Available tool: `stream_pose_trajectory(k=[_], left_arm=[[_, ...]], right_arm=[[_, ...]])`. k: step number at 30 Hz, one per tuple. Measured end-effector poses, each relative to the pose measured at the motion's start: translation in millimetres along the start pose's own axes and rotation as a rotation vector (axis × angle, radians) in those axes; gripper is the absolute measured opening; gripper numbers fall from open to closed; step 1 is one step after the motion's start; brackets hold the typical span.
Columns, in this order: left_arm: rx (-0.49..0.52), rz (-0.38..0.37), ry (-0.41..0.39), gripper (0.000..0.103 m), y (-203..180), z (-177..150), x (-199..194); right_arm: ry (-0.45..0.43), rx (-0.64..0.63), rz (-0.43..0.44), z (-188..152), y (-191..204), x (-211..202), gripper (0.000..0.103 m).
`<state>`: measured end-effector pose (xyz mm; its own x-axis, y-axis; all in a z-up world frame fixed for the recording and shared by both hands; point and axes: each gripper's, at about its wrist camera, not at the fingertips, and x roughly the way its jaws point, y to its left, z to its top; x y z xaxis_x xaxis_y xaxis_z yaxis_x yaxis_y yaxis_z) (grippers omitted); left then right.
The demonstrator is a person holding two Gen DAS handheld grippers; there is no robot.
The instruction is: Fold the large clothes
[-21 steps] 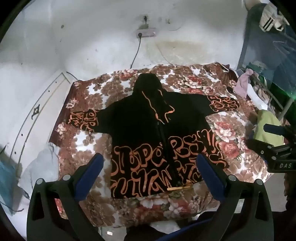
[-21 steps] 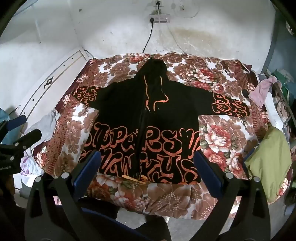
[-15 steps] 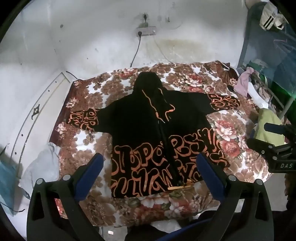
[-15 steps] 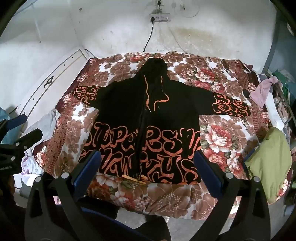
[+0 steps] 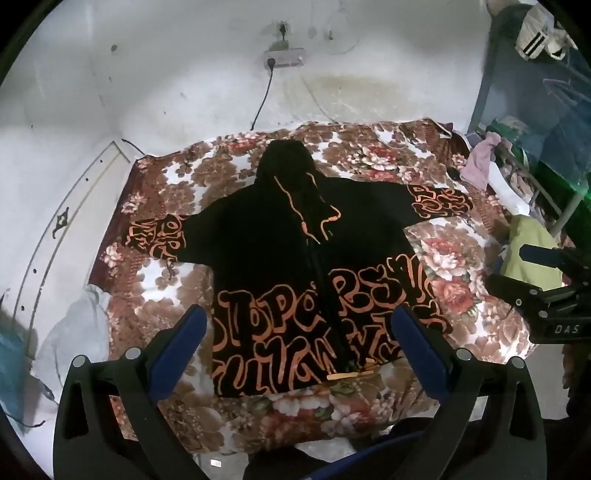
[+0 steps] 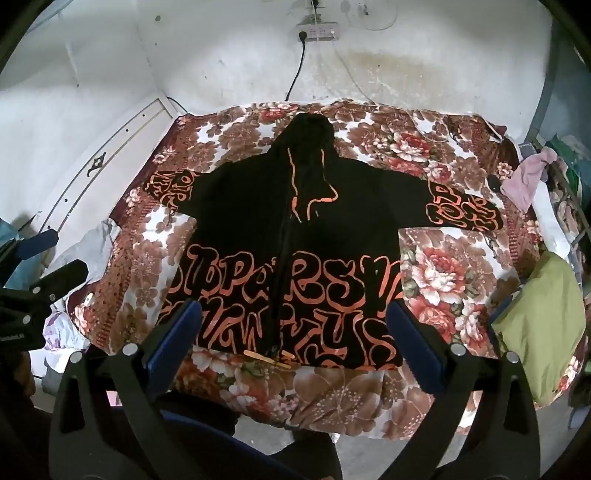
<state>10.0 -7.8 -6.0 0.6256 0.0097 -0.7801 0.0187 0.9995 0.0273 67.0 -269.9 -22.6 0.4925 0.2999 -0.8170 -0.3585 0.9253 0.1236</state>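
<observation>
A black zip hoodie (image 5: 295, 258) (image 6: 291, 236) with orange lettering lies flat and face up on a floral bedspread (image 5: 461, 258) (image 6: 443, 266), sleeves spread to both sides, hood toward the wall. My left gripper (image 5: 300, 325) hangs open above the hem, nothing between its blue pads (image 5: 181, 347). My right gripper (image 6: 291, 321) is likewise open over the hem, clear of the cloth. Each gripper also shows at the edge of the other's view: the right gripper's body (image 5: 546, 295) and the left gripper's body (image 6: 33, 280).
A white wall with a power strip (image 6: 318, 30) and hanging cable rises behind the bed. A green cloth (image 6: 543, 325) and a pink garment (image 6: 524, 181) lie at the bed's right side. White and blue cloths (image 5: 70, 332) are heaped at the left. A white panel (image 5: 62, 221) leans against the left wall.
Both views have barely shifted. The hoodie lies as before and both grippers stay wide open.
</observation>
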Motion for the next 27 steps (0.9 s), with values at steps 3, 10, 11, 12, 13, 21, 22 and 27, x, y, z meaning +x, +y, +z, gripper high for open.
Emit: stream_pose_trajectory(k=[3,10,11,12,13,21,22,27], left_arm=[[0.003,0.015,0.008,0.098,-1,3,3],[0.035,0.053,0.014,0.098,-5,10,10],[0.038,0.054,0.013,0.098,-6,11,9],[0.037,0.055,0.014,0.098,-5,11,9],[0.036,0.054,0.014,0.098,-4,13,10],[0.025,0.033,0.025,0.098,1,20,13],[0.021,0.032,0.025,0.098,1,18,13],[0.022,0.046,0.03,0.098,0,17,13]], right_arm=[[0.003,0.001,0.0,1,0,1,0.098],[0.011,0.015,0.007,8,-4,7,0.098],[0.009,0.012,0.004,8,-3,8,0.098],[0.006,0.008,0.001,8,-2,8,0.098],[0.001,0.005,-0.002,7,-1,8,0.098],[0.002,-0.013,-0.001,6,-2,5,0.098],[0.007,-0.006,0.004,6,-4,6,0.098],[0.014,0.005,0.004,8,-7,6,0.098]])
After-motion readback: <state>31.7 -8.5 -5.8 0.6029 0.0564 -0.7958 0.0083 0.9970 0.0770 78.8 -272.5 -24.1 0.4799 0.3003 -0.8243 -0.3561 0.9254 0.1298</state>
